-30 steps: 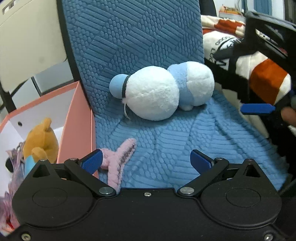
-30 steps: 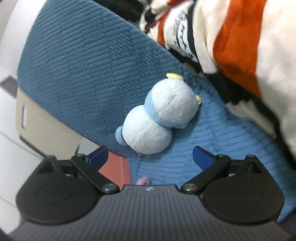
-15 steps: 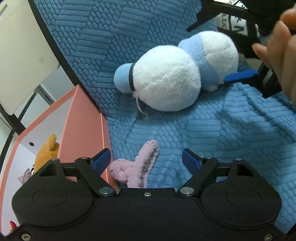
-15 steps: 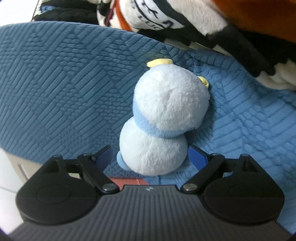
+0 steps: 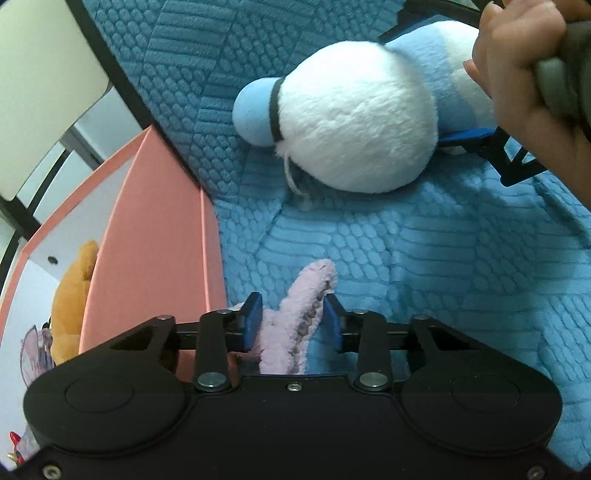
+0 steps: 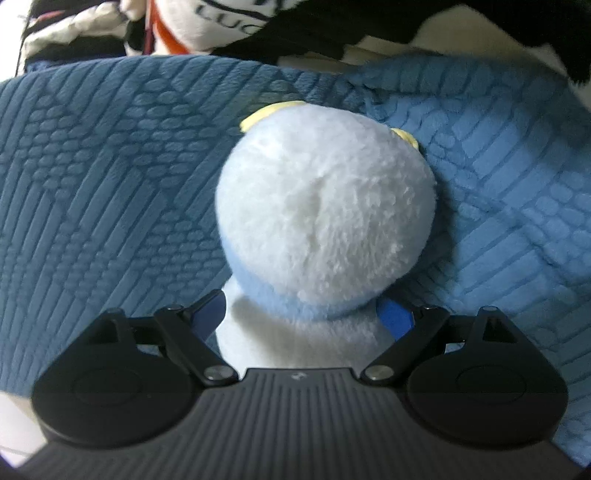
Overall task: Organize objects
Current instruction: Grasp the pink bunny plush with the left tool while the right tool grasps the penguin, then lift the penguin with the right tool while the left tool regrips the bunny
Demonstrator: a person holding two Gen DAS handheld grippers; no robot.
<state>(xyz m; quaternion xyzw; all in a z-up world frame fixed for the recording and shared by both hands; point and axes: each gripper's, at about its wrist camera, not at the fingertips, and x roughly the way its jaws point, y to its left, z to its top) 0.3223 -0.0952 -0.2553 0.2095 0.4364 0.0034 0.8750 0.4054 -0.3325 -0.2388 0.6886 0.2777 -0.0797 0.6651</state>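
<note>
A pink fuzzy hair clip point(image 5: 295, 306) lies on the blue quilted cover point(image 5: 443, 258), close to a pink box. My left gripper point(image 5: 292, 321) is closing, and its blue pads touch the clip on both sides. A white and light-blue plush toy point(image 5: 354, 118) lies further back on the cover. In the right wrist view the plush toy point(image 6: 325, 206) fills the middle. My right gripper point(image 6: 306, 316) stands wide, with the toy's neck and body between its fingers and no visible squeeze. A hand point(image 5: 517, 74) holds that gripper at the upper right of the left wrist view.
The pink box point(image 5: 147, 240) stands left of the cover and holds an orange plush bear point(image 5: 70, 288) among other small things. A white panel point(image 5: 37, 74) with black frame bars is behind it. A black, white and orange fabric point(image 6: 221, 18) lies past the cover's far edge.
My left gripper came down over the pink clip and its jaws narrowed onto it. My right gripper moved forward until the plush toy sits between its fingers.
</note>
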